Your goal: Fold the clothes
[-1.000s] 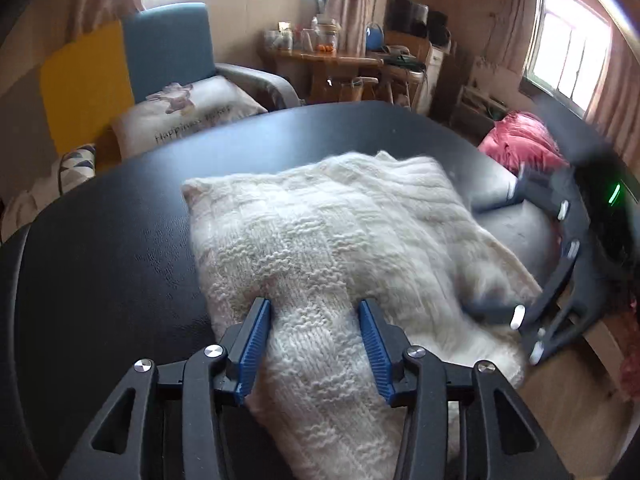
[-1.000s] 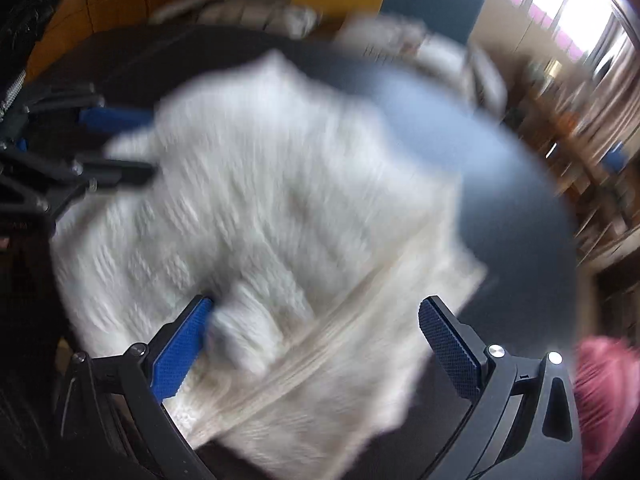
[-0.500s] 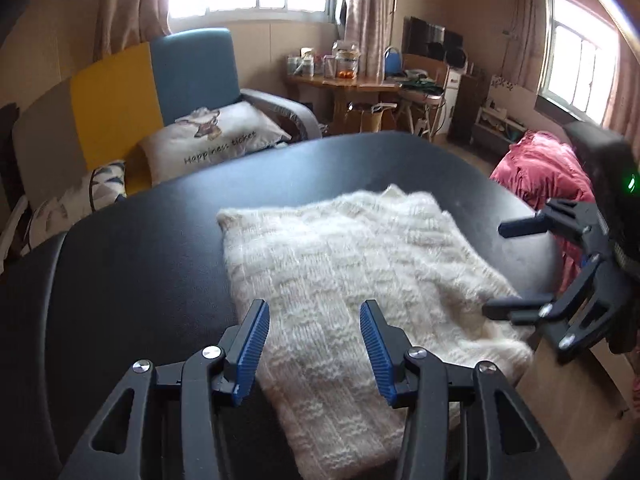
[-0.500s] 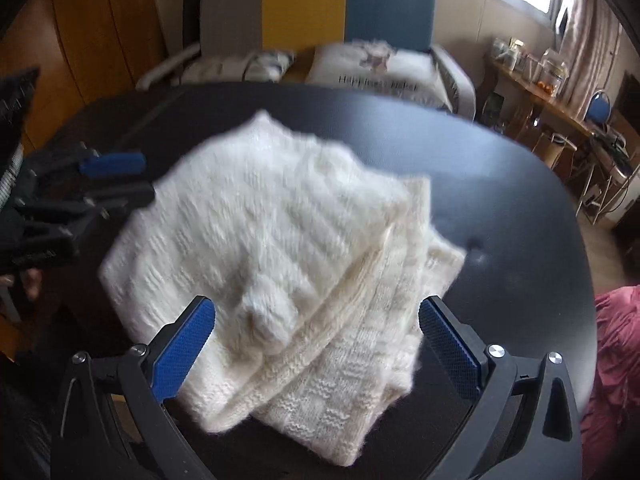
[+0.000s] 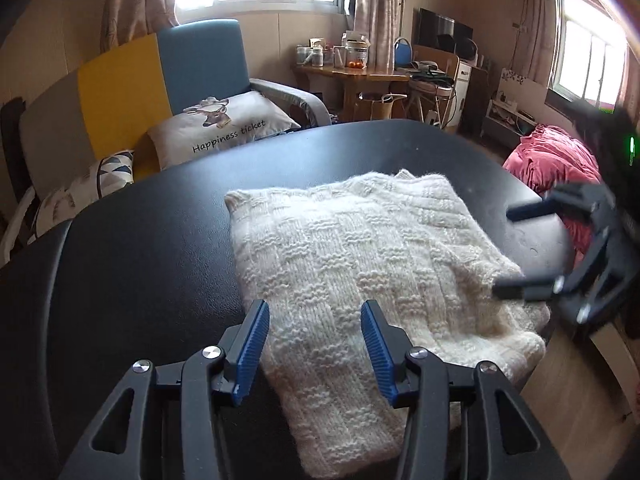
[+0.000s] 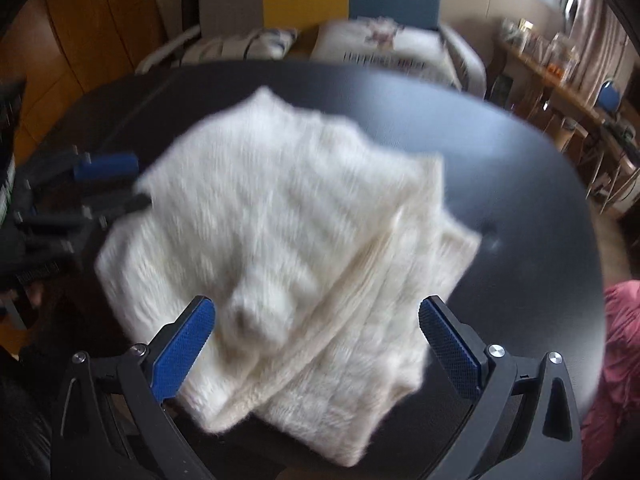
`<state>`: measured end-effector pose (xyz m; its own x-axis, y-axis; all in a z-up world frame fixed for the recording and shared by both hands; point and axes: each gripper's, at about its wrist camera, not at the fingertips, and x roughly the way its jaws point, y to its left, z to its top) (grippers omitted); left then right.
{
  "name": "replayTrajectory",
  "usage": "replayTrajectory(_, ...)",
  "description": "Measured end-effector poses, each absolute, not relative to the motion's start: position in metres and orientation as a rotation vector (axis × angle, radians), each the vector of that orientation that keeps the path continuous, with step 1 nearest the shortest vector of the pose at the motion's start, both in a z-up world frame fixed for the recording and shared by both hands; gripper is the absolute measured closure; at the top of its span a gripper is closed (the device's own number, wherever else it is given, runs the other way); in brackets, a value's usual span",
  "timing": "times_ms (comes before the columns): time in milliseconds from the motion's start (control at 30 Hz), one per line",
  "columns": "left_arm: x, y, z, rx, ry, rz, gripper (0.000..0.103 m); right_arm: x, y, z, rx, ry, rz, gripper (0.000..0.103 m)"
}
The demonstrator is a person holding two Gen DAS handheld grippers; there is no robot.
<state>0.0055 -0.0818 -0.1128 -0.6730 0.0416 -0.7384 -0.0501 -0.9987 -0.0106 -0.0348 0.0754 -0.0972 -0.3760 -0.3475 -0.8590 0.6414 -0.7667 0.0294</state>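
Left gripper [image 5: 314, 340] spread wide, blue pads above the near end of the white knit sweater [image 5: 360, 276], pinching nothing. Right gripper [image 6: 316, 330] spread wide too, empty, over the sweater's other side. Sweater folded flat on the black table [image 5: 132, 280], layers stacked. Pillow [image 5: 224, 126] on the sofa behind. Pink blanket [image 5: 552, 162] off past the table.

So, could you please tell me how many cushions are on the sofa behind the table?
2 visible: a white deer-print cushion against the sofa's blue section, and a triangle-patterned cushion further left, by the yellow section. The black table hides the seat's front, so more may lie unseen.
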Motion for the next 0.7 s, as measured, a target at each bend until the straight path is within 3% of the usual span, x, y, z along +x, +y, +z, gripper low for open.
replayTrajectory(133, 0.002, -0.083, -0.116, -1.266, 0.011, 2.821, 0.055, -0.049, 0.072, -0.091, 1.208, 0.394, -2.200, 0.000)
replayTrajectory(267, -0.004, -0.083, -0.123, -1.292, 0.026, 2.807, 0.054, -0.060, 0.062, -0.141, 1.352, 0.402, -2.141, 0.000)
replayTrajectory(367, -0.008, -0.082, -0.121, -1.281, 0.046, 2.804, 0.054, -0.066, 0.068, -0.153, 1.352, 0.262, -2.118, 0.000)
replayTrajectory(533, -0.028, -0.090, -0.106, -1.238, 0.068, 2.843, 0.054, -0.072, 0.071, -0.129, 1.306, 0.279, -2.122, 0.000)
replayTrajectory(700, -0.070, -0.099, -0.111, -1.306, -0.021, 2.799, 0.054, -0.090, 0.067, -0.094, 1.157, 0.244, -2.136, 0.000)
